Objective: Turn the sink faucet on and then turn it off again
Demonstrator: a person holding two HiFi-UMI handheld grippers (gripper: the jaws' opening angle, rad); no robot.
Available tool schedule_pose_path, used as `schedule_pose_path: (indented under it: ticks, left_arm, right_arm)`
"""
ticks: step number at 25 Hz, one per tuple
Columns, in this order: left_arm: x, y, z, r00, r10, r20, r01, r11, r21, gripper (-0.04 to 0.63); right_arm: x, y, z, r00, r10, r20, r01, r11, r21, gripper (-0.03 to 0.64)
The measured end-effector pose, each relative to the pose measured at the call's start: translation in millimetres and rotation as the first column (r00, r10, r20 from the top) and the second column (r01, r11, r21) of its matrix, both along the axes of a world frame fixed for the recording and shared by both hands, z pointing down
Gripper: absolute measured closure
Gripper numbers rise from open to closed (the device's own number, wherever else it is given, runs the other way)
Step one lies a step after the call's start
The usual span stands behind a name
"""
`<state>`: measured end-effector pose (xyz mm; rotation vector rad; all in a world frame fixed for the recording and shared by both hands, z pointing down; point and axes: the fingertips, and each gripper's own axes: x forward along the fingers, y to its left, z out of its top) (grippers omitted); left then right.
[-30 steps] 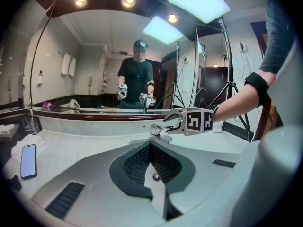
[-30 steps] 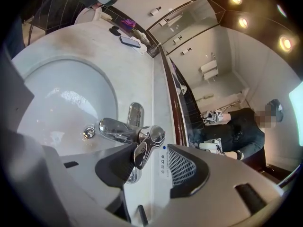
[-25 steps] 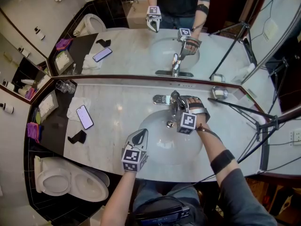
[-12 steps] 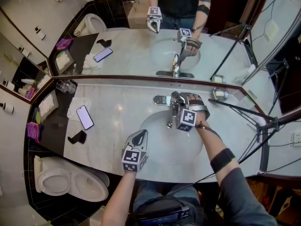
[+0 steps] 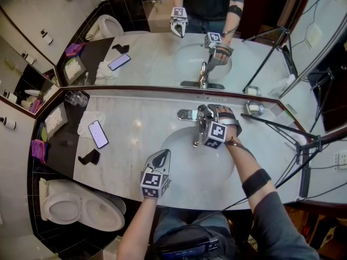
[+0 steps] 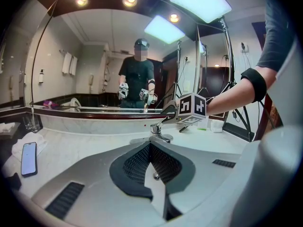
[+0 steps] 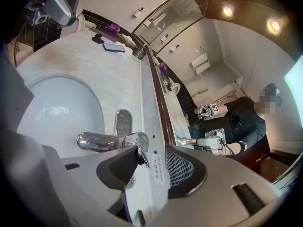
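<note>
One chrome faucet point(image 5: 199, 118) stands at the back rim of the sink basin point(image 5: 179, 169), just under the mirror point(image 5: 152, 53), with its spout reaching out over the bowl. My right gripper point(image 5: 207, 115) is on it. In the right gripper view the faucet point(image 7: 109, 141) lies across the picture and its top lever runs in between my jaws, which stand wide apart. The lever sits against the inner face of one dark pad point(image 7: 118, 167), while the other pad point(image 7: 182, 167) stands clear of it, with a strip of the counter and a small printed label showing in the gap (so I would not call this a clamp). My right hand point(image 5: 226, 119) reaches in from the right side of the bowl, and the marker cube point(image 5: 215, 134) hangs over the basin.

My left gripper point(image 5: 161, 157) is well apart from the faucet, over the near rim of the basin and pointing toward the mirror. In the left gripper view its jaws are closed tip to tip with nothing between them, and the faucet point(image 6: 158, 129) shows beyond them, past the bowl.

The basin is set in a pale marble counter point(image 5: 135, 118). To the left on it lies a phone point(image 5: 98, 134), face up and half on a white cloth point(image 5: 85, 124). Glass tumblers point(image 5: 75, 98) stand in the far left corner. A toilet point(image 5: 76, 210) sits below the counter's left end, and a tripod point(image 5: 293, 131) leans in at the right.
</note>
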<state>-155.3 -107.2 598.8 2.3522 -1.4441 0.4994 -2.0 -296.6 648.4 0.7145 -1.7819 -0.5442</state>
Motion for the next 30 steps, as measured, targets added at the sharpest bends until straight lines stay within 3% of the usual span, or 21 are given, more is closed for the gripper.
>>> schedule_pose_path:
  ticks: [16,24,30]
  left_arm:
    - [2.9,5.1,-21.4,1.000,0.024,0.001,-0.024,0.999,0.027,0.588]
    - [2.2,7.1,-38.3,0.999,0.039,-0.010,-0.039,0.998,0.052,0.588]
    - [5.3,11.3,-45.4,0.998,0.067,-0.006,-0.067,0.996,0.057,0.588]
  right_arm:
    - [9.4,34.3,-10.8,0.998,-0.026,-0.050,0.027,0.999,0.026,0.423]
    - [30.5,72.6,-59.6,0.992,0.083,0.095,-0.090,0.994,0.068,0.551]
    - [60.2,107.0,-80.6,0.949,0.212,0.231,-0.227,0.973,0.040,0.598]
